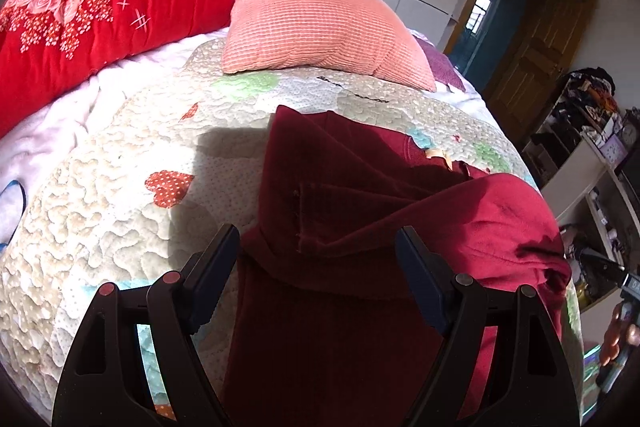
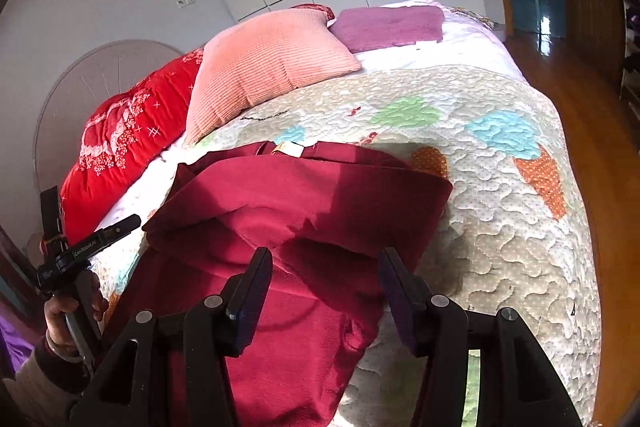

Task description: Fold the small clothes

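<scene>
Left wrist view: the left gripper (image 1: pixel 318 239) hangs with jaws spread wide, holding nothing, over the dark red fleece garment (image 1: pixel 360 211) lying folded on the quilted patchwork bedspread (image 1: pixel 120 219). Right wrist view: the right gripper (image 2: pixel 325 263) – equally spread, empty – hovers above the garment's near edge; only here a purple plush cushion (image 2: pixel 388 27) shows fully.

each fisheye sat low behind its own black gripper fingers, close above the crumpled dark red garment (image 1: pixel 360 211) on the cream patchwork quilt (image 1: pixel 120 211), facing the ribbed pink pillow (image 2: pixel 272 63). both views shared garment, quilt and pillow.
</scene>
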A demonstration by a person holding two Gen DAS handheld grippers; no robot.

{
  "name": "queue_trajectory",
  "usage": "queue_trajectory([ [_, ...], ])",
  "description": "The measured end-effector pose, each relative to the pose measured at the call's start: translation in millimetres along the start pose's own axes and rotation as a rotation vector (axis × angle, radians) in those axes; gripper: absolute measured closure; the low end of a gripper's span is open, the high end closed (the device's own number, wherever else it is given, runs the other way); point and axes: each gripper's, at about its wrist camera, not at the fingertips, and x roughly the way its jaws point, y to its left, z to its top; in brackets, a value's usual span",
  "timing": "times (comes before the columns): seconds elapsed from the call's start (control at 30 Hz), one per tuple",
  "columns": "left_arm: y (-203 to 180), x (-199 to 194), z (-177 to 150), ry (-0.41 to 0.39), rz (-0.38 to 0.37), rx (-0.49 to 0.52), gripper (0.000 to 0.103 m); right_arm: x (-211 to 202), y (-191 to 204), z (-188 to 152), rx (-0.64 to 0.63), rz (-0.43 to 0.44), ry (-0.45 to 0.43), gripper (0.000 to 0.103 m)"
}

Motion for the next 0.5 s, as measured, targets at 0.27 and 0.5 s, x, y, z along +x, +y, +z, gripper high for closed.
queue_trajectory([
  [0.27, -20.2, 11.3, -3.4, -0.004, 0.077, 0.28, 0.023, 3.9, 8.4, -6.3, -0.029, 0.018, -0.017, 0.049],
  [0.5, -19.6, 54.0, 2.3, 0.139, 0.05, 0.349, 0.067, 2.0, -1.5, -7.1, 0.028, 0.008, -0.028, 0.048],
])
